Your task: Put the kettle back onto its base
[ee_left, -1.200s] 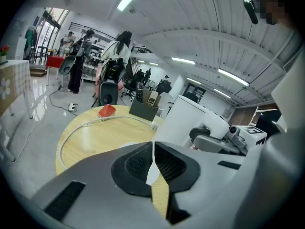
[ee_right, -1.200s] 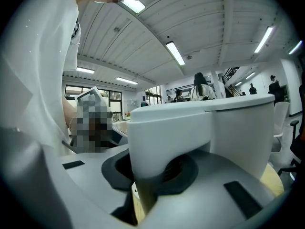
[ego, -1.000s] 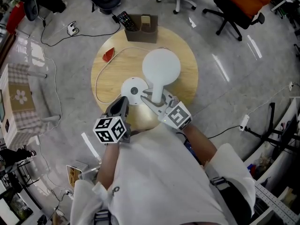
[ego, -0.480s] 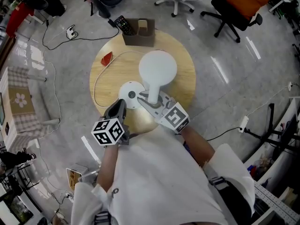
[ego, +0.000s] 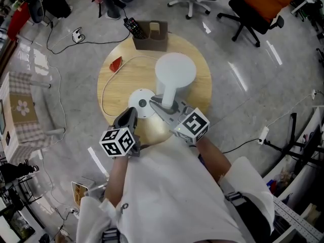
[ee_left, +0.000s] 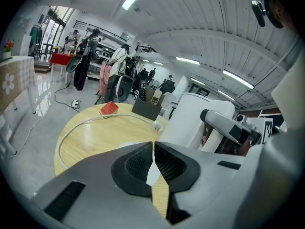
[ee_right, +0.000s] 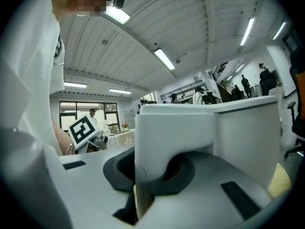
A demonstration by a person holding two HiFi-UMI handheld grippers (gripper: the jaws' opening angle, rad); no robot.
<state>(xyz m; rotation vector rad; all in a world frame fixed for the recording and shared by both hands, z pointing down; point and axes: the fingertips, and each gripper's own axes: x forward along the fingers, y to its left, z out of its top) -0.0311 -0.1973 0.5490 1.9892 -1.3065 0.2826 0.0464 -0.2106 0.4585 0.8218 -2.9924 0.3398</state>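
A white kettle hangs just above the round wooden table. My right gripper is shut on its handle. In the right gripper view the handle fills the space between the pads, and the jaws have just been closing on it. The round white base lies on the table just left of the kettle, near the front edge. My left gripper hovers at the base's near side, shut with nothing in it. From the left gripper view, the kettle stands to the right.
At the table's far edge stands a brown holder with a remote control in it. A red object lies at the far left. The base's white cable loops along the left side. Office chairs and floor cables surround the table.
The right gripper has risen a little with the kettle, which now sits slightly farther from the base in the head view. The left gripper has stayed put.
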